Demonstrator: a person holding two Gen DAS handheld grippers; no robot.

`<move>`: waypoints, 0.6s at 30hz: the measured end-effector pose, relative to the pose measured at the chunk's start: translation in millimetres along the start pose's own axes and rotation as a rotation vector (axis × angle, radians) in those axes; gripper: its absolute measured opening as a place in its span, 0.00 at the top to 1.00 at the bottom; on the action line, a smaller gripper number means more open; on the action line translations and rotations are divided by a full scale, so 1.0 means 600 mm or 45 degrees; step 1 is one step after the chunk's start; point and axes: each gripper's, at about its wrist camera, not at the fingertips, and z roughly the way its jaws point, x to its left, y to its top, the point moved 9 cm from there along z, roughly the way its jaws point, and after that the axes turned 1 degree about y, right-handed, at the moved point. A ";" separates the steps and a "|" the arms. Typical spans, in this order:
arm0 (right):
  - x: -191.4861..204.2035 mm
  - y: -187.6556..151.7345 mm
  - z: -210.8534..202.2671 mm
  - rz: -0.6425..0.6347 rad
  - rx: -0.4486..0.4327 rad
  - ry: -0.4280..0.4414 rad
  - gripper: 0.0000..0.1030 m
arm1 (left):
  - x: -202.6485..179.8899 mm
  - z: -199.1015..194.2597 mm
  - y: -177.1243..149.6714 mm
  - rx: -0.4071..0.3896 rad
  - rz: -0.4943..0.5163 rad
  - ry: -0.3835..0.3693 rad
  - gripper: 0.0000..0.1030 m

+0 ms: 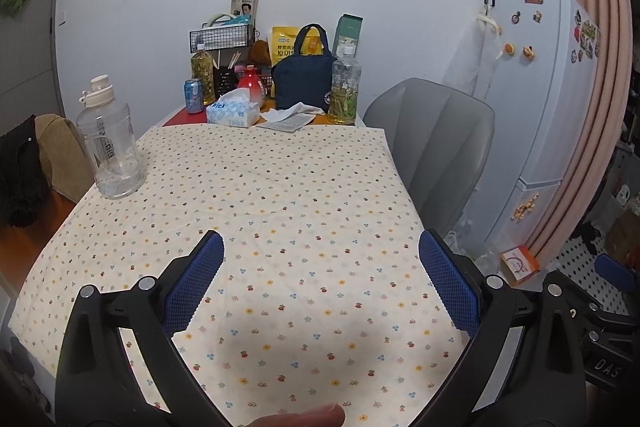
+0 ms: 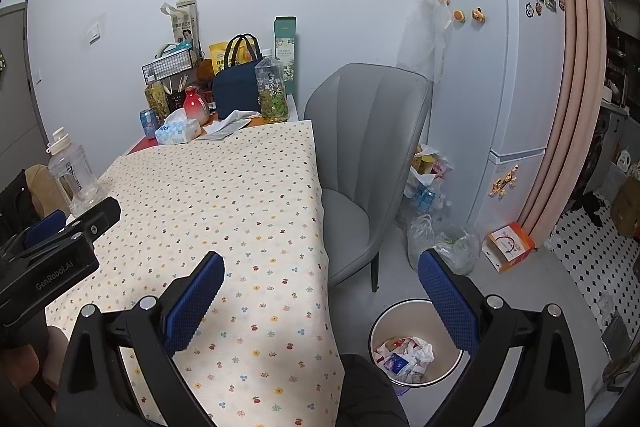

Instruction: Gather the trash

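Note:
My left gripper (image 1: 320, 247) is open and empty above the flowered tablecloth (image 1: 280, 207). My right gripper (image 2: 320, 267) is open and empty over the table's right edge. A white trash bin (image 2: 378, 327) stands on the floor to the right of the table, with crumpled wrappers and paper (image 2: 404, 353) inside. At the far end of the table lie a crumpled white tissue (image 1: 292, 113) and a flat paper packet (image 1: 285, 125). The left gripper's body also shows in the right wrist view (image 2: 60, 247).
A clear water jug (image 1: 110, 147) stands at the table's left edge. Bottles, a can (image 1: 194, 95), a tissue box (image 1: 233, 113) and a navy bag (image 1: 306, 75) crowd the far end. A grey chair (image 2: 368, 155), plastic bags (image 2: 444, 239) and a fridge (image 2: 508, 67) are right.

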 end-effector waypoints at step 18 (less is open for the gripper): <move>0.001 -0.006 0.009 0.000 0.011 0.002 0.08 | 0.003 0.007 -0.002 0.009 -0.010 0.008 0.06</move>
